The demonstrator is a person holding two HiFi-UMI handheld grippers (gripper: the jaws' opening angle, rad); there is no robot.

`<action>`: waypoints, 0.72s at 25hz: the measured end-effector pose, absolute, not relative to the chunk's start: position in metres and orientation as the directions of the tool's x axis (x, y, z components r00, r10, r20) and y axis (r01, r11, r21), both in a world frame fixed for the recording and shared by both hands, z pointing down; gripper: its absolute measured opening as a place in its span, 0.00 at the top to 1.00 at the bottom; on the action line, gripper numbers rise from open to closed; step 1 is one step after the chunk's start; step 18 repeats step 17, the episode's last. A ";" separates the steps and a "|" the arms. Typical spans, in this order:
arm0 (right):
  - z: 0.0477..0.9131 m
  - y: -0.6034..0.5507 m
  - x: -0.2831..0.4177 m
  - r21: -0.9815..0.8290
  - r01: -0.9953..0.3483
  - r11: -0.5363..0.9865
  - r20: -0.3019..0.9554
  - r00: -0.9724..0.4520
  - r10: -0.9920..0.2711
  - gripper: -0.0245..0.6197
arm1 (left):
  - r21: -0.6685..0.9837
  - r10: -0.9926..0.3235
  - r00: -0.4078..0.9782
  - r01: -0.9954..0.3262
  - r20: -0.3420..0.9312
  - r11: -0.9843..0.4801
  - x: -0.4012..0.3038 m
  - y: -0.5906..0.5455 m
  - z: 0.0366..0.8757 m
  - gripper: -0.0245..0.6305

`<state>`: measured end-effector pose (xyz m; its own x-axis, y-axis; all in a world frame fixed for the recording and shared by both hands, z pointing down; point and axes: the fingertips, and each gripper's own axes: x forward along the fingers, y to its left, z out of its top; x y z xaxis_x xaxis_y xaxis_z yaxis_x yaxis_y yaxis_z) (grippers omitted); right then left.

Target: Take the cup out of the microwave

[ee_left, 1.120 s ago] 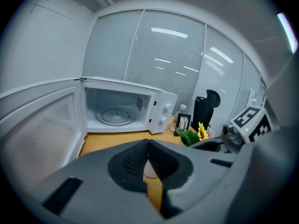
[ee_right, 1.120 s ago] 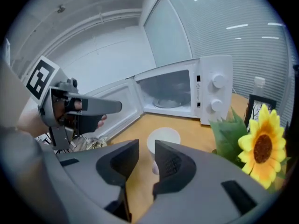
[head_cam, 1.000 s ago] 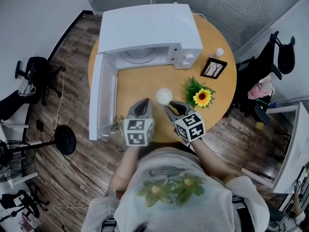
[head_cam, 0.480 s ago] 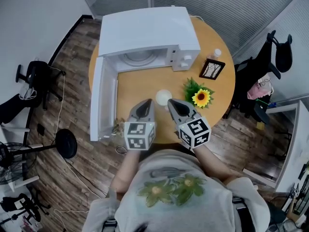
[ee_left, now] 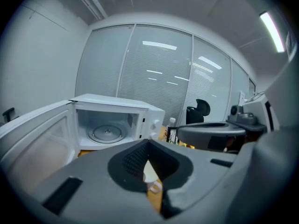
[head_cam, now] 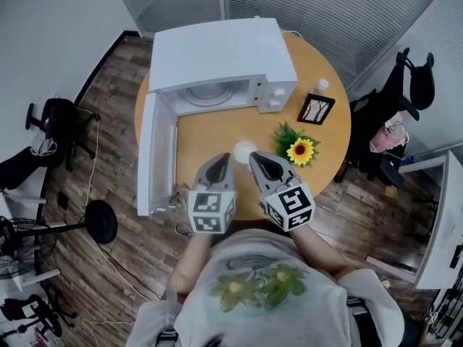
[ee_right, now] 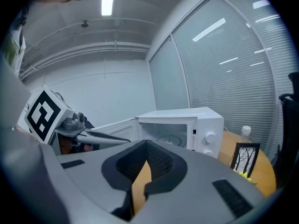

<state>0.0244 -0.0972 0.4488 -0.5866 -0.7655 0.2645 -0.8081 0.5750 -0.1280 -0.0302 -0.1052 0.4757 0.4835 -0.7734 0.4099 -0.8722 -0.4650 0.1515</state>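
Observation:
A white cup (head_cam: 245,150) stands on the round wooden table (head_cam: 202,132), in front of the white microwave (head_cam: 221,53). The microwave's door (head_cam: 147,154) hangs open to the left, and only the glass turntable (ee_left: 107,133) shows inside. My left gripper (head_cam: 221,156) is shut and empty just left of the cup and nearer to me. My right gripper (head_cam: 255,156) is shut and empty just right of the cup. In the left gripper view the cup (ee_left: 150,173) shows below the closed jaw tips of my left gripper (ee_left: 148,144). My right gripper (ee_right: 146,146) holds nothing.
A yellow sunflower (head_cam: 302,150) with green leaves lies right of the cup. A black picture frame (head_cam: 315,109) and a small bottle (head_cam: 320,85) stand at the table's right rim. Office chairs (head_cam: 416,78) and a stand (head_cam: 98,221) are on the wooden floor.
The right gripper's jaws have closed with nothing in them. Both grippers have risen and drawn slightly back from the cup, which stays on the table.

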 end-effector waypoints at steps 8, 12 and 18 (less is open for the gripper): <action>0.447 -0.098 0.019 -0.123 -0.806 0.580 0.262 -0.590 -0.764 0.94 | 0.144 -0.785 0.473 -0.878 0.400 -0.456 -0.035 -0.104 0.470 0.96; 0.449 -0.097 0.016 -0.121 -0.801 0.586 0.272 -0.595 -0.756 0.94 | 0.145 -0.789 0.468 -0.881 0.399 -0.450 -0.038 -0.104 0.470 0.96; 0.456 -0.094 0.013 -0.121 -0.800 0.588 0.289 -0.595 -0.750 0.94 | 0.146 -0.790 0.466 -0.883 0.398 -0.447 -0.041 -0.101 0.472 0.96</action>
